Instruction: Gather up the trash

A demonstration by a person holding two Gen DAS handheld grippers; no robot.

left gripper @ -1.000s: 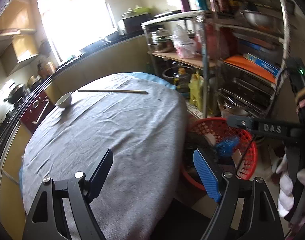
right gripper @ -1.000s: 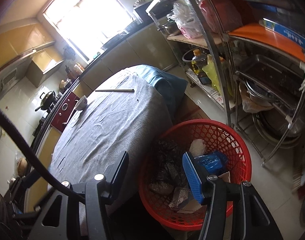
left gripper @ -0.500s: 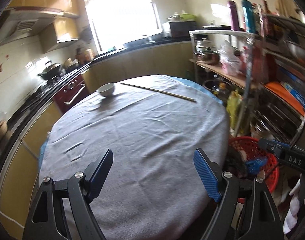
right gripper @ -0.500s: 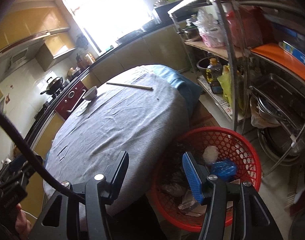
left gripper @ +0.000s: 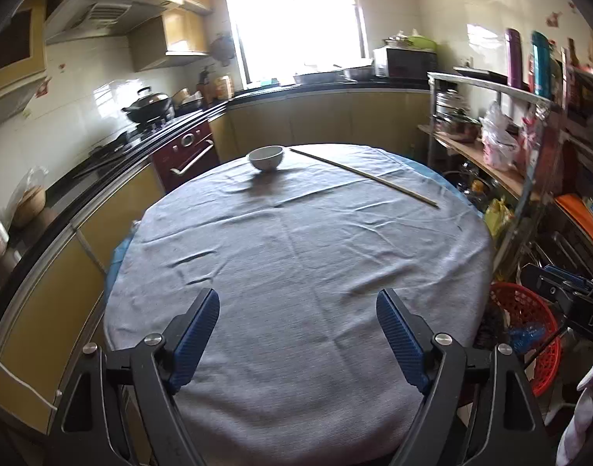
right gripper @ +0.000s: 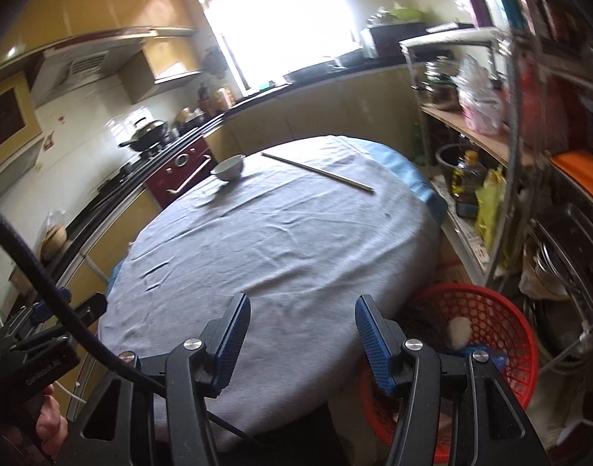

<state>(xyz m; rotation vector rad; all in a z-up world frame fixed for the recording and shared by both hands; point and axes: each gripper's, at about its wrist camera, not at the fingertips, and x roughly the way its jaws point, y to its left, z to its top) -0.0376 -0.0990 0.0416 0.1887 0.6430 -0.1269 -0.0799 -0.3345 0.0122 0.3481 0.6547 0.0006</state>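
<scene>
- Two grippers are hovering over the near edge of the bench (left gripper: 296, 256), both released and grasping nothing: the left gripper (left gripper: 297, 336) is standing wide, the right gripper (right gripper: 302, 343) is standing narrower, with only grey cloth showing between the pads of each.
- Little seems to be remaining for collection: the bench is carrying just a bowl (left gripper: 266, 157) and a long thin stick (left gripper: 362, 176), both lying at the far side, close to each other but not touching.
- Trash is sitting in the red basket (right gripper: 506, 334) on the floor just beside the bench, on the right; something white (right gripper: 459, 330), something blue (left gripper: 527, 330) and dark crumpled material are showing inside it.
- Mistaking the bowl for trash is looking like the main risk, since it is white, small and near the stick; whether it is holding anything cannot be told.
- Reaching for the stick is likely risking a slip, because it is lying flat on wrinkled cloth and giving the pads very little to close on.
- Dragging a gripper across the cloth could be bunching it and shifting the bowl toward the far edge.
- Swinging the right gripper toward the basket could be clipping the metal rack (right gripper: 510, 163), which is standing just behind the basket and is crowded with bottles and pans.
- Cable (right gripper: 36, 272) is trailing across the right wrist view at the left and could be snagging on the left gripper.
</scene>
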